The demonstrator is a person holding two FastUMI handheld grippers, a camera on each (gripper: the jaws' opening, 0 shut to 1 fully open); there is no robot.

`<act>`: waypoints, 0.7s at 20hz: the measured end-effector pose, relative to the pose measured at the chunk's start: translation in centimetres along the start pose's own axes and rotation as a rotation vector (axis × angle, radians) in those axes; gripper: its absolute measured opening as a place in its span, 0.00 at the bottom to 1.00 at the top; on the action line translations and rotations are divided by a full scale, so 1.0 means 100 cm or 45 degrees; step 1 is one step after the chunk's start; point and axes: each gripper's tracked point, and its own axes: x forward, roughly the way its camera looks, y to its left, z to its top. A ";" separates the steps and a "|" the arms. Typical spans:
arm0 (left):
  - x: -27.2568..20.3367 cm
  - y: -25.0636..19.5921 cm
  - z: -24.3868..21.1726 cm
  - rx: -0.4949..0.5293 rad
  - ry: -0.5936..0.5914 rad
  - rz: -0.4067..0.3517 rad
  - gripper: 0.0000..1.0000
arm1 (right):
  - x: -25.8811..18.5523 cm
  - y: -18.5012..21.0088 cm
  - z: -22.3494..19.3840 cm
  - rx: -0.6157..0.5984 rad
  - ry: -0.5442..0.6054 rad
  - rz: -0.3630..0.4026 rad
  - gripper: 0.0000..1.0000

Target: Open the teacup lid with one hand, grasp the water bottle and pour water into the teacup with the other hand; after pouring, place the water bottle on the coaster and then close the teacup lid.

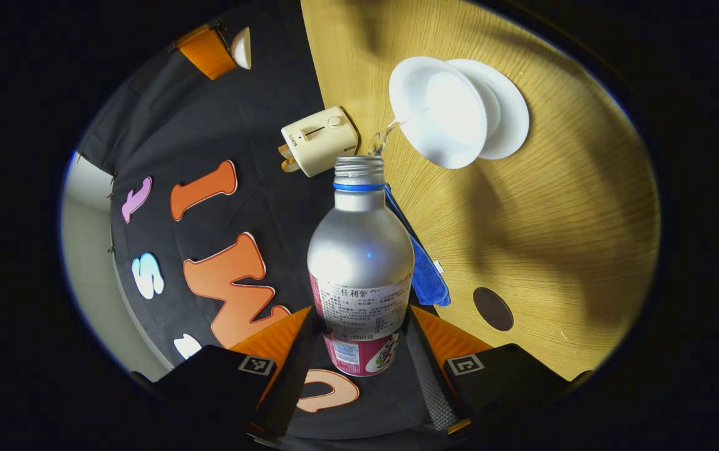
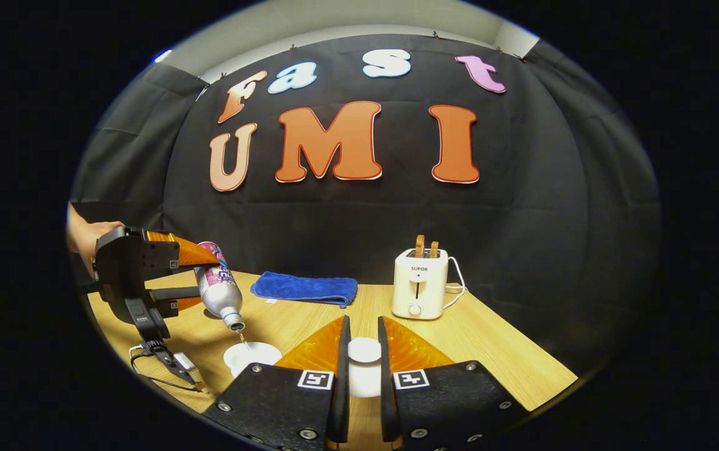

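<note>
Wooden tabletop point(image 2: 491, 351) carries everything. Left gripper point(image 1: 364, 341) clamps the tilted water bottle point(image 1: 361, 263), streaming water into the teacup point(image 1: 439, 120). Right gripper point(image 2: 364, 363) pinches the teacup lid point(image 2: 364, 351) just right of the teacup; toaster point(image 2: 420, 282) stands farther back.

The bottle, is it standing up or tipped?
Tipped. The bottle points its open mouth down, and water streams into the teacup.

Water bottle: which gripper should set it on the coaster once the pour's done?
Left. The left gripper is shut on the water bottle, tipped at the teacup; the right gripper holds the lid.
</note>
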 end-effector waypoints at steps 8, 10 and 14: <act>-0.007 0.001 0.002 0.040 0.004 -0.003 0.85 | -0.001 -0.001 -0.001 0.008 -0.003 0.001 0.21; -0.006 0.001 0.002 0.052 0.004 -0.001 0.85 | 0.000 0.000 -0.002 0.010 -0.002 0.004 0.21; -0.008 0.002 0.002 0.075 0.001 0.002 0.85 | -0.001 0.000 -0.003 0.008 0.002 0.004 0.21</act>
